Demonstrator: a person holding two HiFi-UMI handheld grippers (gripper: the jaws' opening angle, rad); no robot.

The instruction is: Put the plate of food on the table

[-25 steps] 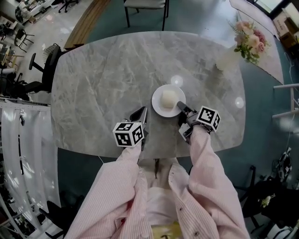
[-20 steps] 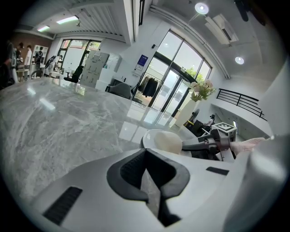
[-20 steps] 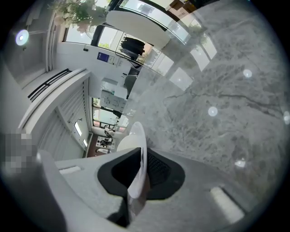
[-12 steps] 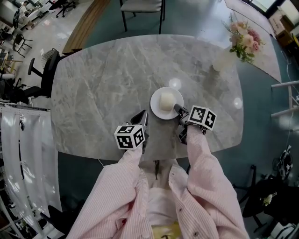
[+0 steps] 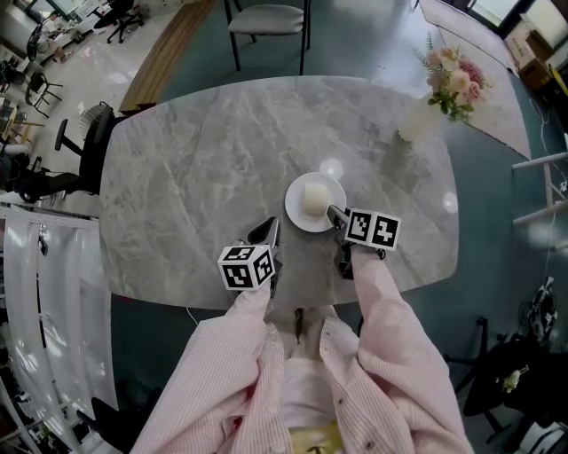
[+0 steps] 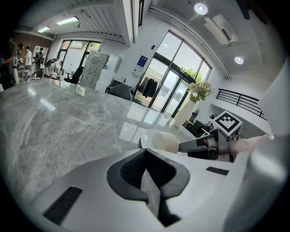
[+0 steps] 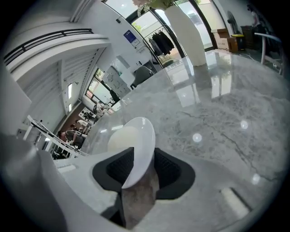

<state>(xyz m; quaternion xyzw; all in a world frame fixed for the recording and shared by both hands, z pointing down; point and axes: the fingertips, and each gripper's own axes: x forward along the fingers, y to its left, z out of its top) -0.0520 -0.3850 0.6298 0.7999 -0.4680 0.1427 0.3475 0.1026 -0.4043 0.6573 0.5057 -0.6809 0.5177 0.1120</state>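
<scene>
Item: white plate [image 5: 298, 214] bearing one pale, rounded piece of food [image 5: 315, 196], possibly a bun. It sits flat on the grey marble table [image 5: 195, 168], slightly toward the person's edge and near the middle of the table's width.

Right gripper [image 5: 335, 215]: at the plate's near-right rim. Its jaws have just been opening and now stand wide apart. The rim lies between the pads, which are not clamped on it.

Left gripper [image 5: 269, 233]: just beside the plate on its near-left, not touching it. Its jaws look drawn together, with nothing between them.

Open room: bare marble surrounds the plate, widest toward the far and left edges. The near edge is close behind both grippers.

Flowers [image 5: 451, 78] in a pale vase [image 5: 414, 126]: far-right corner, well apart from the plate.

Surroundings: a chair [image 5: 266, 18] past the far edge; a black office chair [image 5: 82, 137] off the left edge; the person's striped pink sleeves [image 5: 390, 328] reach over the near edge.
</scene>
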